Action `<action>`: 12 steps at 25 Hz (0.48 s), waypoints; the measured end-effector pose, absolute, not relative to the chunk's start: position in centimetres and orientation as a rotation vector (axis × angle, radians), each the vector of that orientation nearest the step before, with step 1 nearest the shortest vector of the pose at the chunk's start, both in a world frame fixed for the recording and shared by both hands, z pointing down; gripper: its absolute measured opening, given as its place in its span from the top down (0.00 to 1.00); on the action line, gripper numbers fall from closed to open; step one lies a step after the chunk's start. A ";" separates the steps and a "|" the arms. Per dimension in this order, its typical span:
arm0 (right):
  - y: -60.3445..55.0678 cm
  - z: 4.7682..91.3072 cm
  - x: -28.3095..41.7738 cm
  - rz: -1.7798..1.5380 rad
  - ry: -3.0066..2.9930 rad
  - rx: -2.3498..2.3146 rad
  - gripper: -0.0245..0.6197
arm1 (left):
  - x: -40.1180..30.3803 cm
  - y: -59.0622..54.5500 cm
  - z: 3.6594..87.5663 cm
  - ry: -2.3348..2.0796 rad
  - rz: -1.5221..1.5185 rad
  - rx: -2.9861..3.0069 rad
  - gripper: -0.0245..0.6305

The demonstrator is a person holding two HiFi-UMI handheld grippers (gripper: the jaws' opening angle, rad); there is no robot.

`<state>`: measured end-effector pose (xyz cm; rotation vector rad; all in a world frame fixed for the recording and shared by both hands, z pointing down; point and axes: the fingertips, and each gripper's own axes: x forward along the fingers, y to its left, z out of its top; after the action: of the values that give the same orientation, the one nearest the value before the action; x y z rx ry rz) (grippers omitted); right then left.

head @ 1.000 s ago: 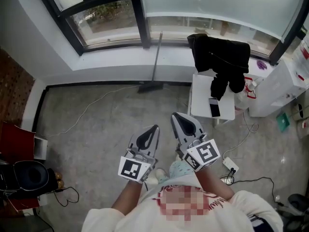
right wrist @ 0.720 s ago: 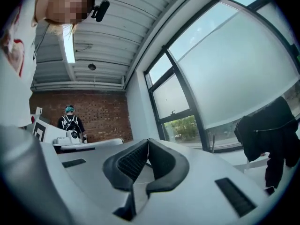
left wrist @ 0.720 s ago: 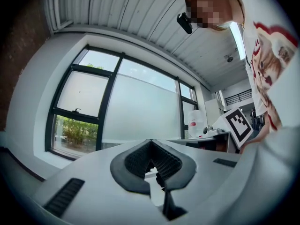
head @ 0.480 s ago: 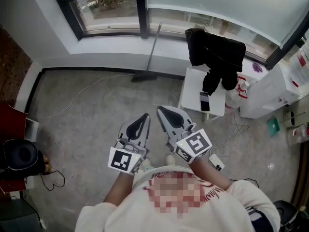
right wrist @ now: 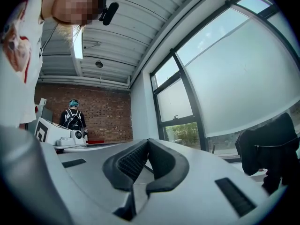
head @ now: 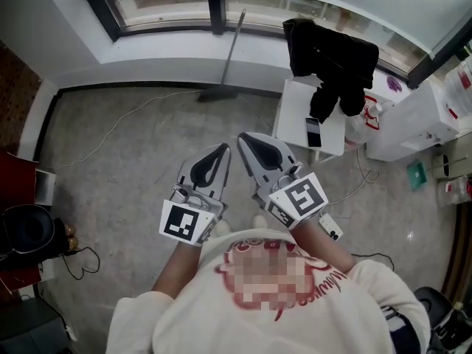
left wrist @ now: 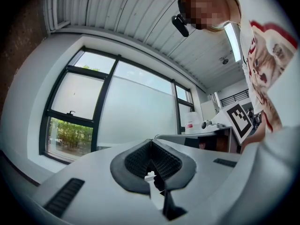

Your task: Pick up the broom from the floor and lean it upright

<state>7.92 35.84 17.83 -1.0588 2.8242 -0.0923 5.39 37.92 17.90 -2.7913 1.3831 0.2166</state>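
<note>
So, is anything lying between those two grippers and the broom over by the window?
Nothing visible. Only floor separates the left gripper and right gripper from the broom, which leans against the window.

No legible txt, labels or nos.; shirt print (head: 321,295) too small.

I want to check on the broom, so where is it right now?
In the head view the broom stands at top centre, leaning against the window ledge, its head on the floor just left of the small white table.
</note>
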 end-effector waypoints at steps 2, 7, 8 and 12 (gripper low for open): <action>35.9 17.8 7.5 -0.088 2.823 -1.063 0.92 | 4.9 38.0 18.4 1.374 0.188 -2.791 0.93; 36.1 18.1 6.7 -0.083 2.828 -1.077 0.92 | 4.1 38.0 18.3 1.373 0.209 -2.801 0.93; 36.2 18.1 6.5 -0.081 2.828 -1.078 0.92 | 4.0 38.1 18.4 1.371 0.209 -2.803 0.93; 36.1 18.0 6.0 -0.076 2.819 -1.083 0.92 | 3.3 37.9 18.5 1.359 0.198 -2.795 0.93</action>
<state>5.97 36.06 17.98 -1.0830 2.8190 -0.0758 3.32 37.90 18.55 -2.7951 1.3590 0.1983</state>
